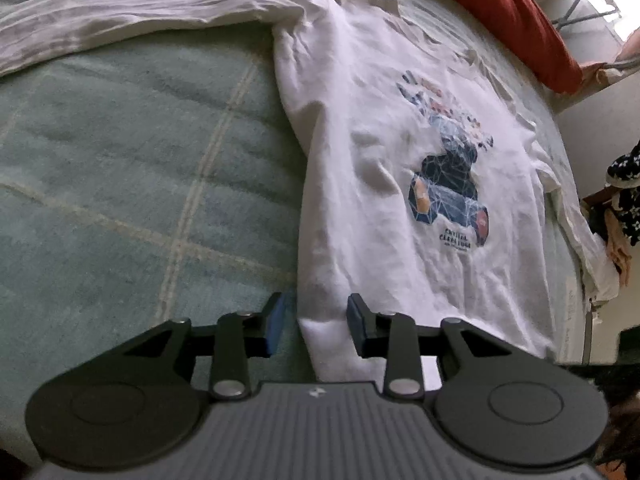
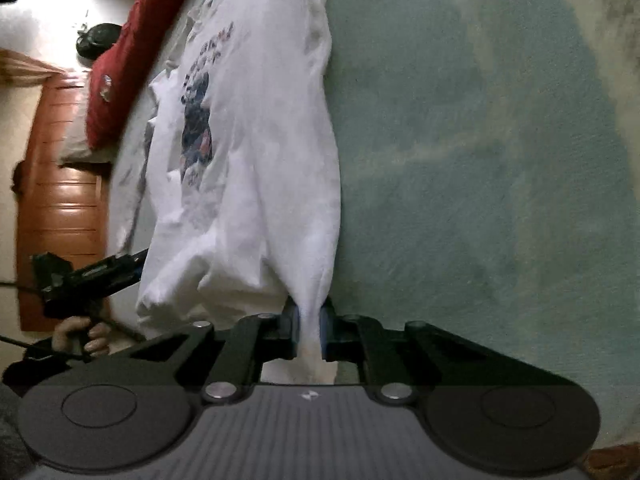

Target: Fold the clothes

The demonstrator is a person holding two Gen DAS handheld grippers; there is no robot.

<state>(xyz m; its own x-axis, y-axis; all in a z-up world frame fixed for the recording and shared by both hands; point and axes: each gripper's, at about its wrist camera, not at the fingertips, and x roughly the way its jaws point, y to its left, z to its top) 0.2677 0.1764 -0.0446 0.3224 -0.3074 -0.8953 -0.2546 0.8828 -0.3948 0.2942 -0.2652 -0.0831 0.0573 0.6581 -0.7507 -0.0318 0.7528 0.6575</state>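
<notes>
A white shirt lay spread on the bed. The left gripper stood wide at its hem; the right gripper pinched a fold.

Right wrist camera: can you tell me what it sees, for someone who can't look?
The right gripper pinches a bunched edge of a white printed T-shirt between its fingers. The shirt stretches away over a pale green blanket. At far left a hand holds the left gripper, with a red cloth beyond.
</notes>
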